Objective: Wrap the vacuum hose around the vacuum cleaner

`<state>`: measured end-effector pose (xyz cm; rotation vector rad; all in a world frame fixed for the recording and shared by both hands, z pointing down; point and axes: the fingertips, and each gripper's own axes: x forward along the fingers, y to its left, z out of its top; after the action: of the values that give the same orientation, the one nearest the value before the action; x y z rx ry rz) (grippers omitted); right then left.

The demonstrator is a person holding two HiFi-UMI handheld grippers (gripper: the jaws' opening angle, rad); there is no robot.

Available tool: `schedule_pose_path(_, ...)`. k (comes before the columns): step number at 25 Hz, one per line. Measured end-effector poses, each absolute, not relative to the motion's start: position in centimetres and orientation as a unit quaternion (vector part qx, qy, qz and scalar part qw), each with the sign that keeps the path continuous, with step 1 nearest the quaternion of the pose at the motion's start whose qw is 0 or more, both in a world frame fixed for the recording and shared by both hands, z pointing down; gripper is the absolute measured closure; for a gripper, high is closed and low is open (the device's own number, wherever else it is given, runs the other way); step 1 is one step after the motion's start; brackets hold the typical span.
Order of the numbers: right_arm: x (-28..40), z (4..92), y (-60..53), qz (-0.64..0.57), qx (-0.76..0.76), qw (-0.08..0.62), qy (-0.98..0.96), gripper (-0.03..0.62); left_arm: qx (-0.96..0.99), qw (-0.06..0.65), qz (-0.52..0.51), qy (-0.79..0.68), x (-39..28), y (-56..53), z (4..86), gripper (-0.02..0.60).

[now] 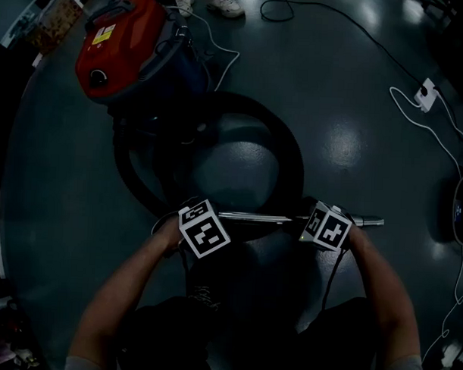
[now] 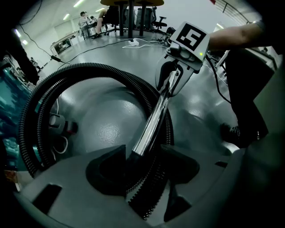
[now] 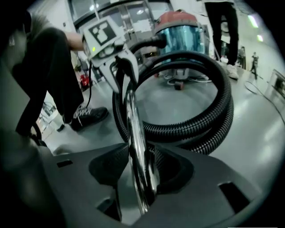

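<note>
Red vacuum cleaner [image 1: 119, 44] sat upper left in the head view, with its black hose [image 1: 292, 156] looped on the floor [image 1: 355, 109] at centre. In the left gripper view, the left claw [image 2: 142, 162] clenched the chrome wand [image 2: 153, 118] at its hose end. In the right gripper view, the right claw [image 3: 142, 171] grasped that wand mid-frame.

Far end of vacuum hose [image 1: 291, 160] — apparently lost in shadow
</note>
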<state>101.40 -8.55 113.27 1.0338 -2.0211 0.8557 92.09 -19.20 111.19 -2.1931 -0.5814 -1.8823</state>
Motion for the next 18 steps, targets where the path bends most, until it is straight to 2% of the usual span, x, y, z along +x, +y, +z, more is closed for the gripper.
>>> schedule_pose_path(2, 102.2, 112.3, -8.9, 0.340, 0.427, 0.316, -0.776, 0.431, -0.749, 0.100, -0.626, -0.192, 92.4, -19.2, 110.8, 0.331)
schedule_pose_path(9, 104.0, 109.6, -9.2, 0.343, 0.473, 0.263, -0.768, 0.431, -0.789, 0.134, -0.573, -0.178, 95.2, -19.2, 108.1, 0.426)
schedule_pose_path(11, 104.2, 108.9, -9.2, 0.340, 0.477, 0.260, -0.767, 0.431, -0.797, 0.148, -0.559, -0.176, 95.9, -19.4, 107.6, 0.472)
schedule_pose_path(13, 104.6, 108.4, -9.1, 0.334, 0.490, 0.266, -0.760, 0.433, -0.805, 0.165, -0.543, -0.172, 96.6, -19.7, 107.0, 0.548)
schedule_pose_path(14, 105.0, 108.1, -9.1, 0.328, 0.501, 0.271, -0.754, 0.475, -0.808, 0.171, -0.537, -0.173, 96.9, -19.8, 106.8, 0.574)
schedule_pose_path(18, 106.5, 106.1, -9.3, 0.301, 0.556, 0.287, -0.720, 0.588, -0.815, 0.161, -0.526, -0.182, 97.4, -19.7, 105.3, 0.574)
